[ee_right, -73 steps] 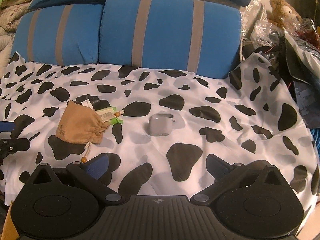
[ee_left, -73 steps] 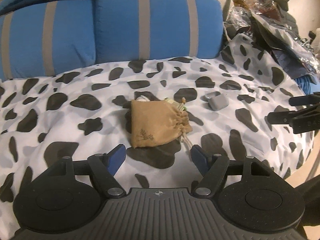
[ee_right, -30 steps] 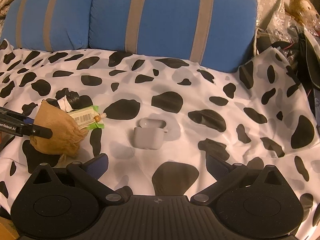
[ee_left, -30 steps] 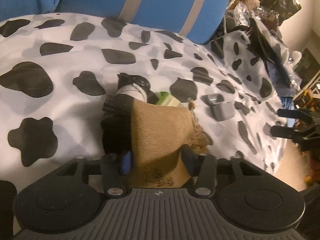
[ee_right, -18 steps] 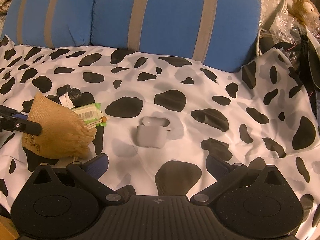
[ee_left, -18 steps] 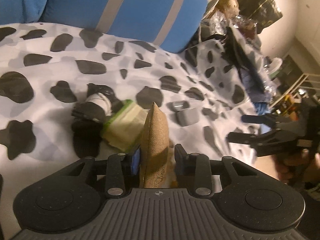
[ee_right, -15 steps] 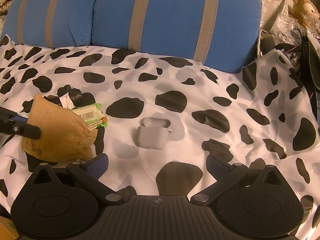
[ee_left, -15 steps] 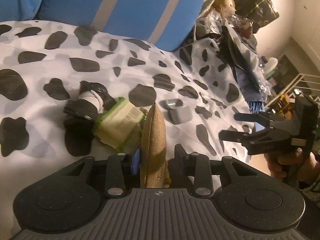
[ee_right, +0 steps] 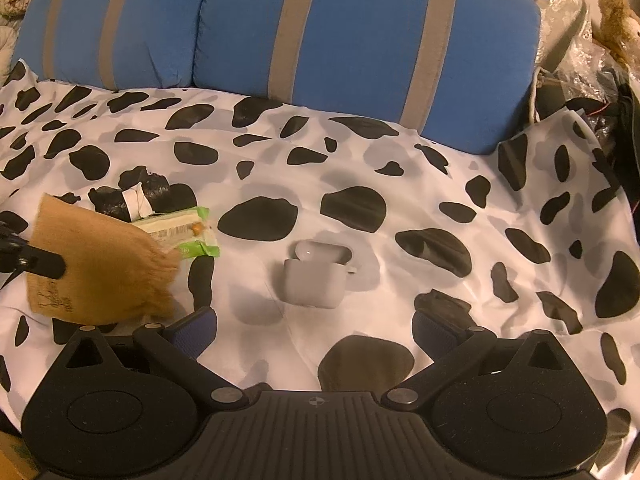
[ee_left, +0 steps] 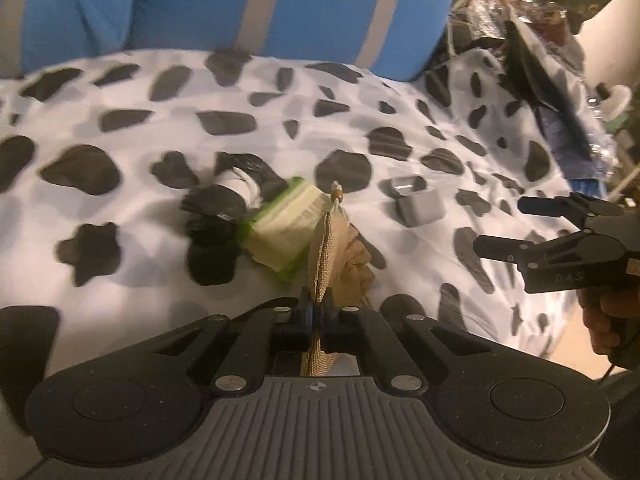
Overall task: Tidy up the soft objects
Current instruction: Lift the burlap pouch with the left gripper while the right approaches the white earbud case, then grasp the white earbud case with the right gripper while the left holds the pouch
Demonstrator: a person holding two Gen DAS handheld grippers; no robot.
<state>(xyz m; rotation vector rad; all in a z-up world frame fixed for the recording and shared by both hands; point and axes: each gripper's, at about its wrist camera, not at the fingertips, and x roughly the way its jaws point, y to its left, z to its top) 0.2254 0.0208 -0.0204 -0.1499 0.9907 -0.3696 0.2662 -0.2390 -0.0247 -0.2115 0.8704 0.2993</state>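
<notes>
My left gripper (ee_left: 317, 314) is shut on the bottom edge of a tan burlap drawstring pouch (ee_left: 325, 248), which stands on edge, lifted off the cow-print bedspread (ee_left: 120, 208). From the right wrist view the pouch (ee_right: 96, 264) hangs at the far left, with one finger (ee_right: 38, 260) of the left gripper across it. A green-edged packet (ee_left: 284, 226) and a black bundle with a white band (ee_left: 224, 204) lie just behind the pouch. A grey earbud case (ee_right: 314, 274), lid open, sits ahead of my right gripper (ee_right: 314, 326), which is open and holds nothing.
Blue pillows with grey stripes (ee_right: 304, 40) line the far side of the bed. Dark clothes, plastic bags and a plush toy (ee_right: 614, 20) pile up at the right. A hand (ee_left: 604, 312) holds the right gripper (ee_left: 560, 240) at the bed's right edge.
The left gripper's jaws closed tight on the pouch and lifted it, uncovering the green packet and black bundle. The right gripper stayed where it was, open.
</notes>
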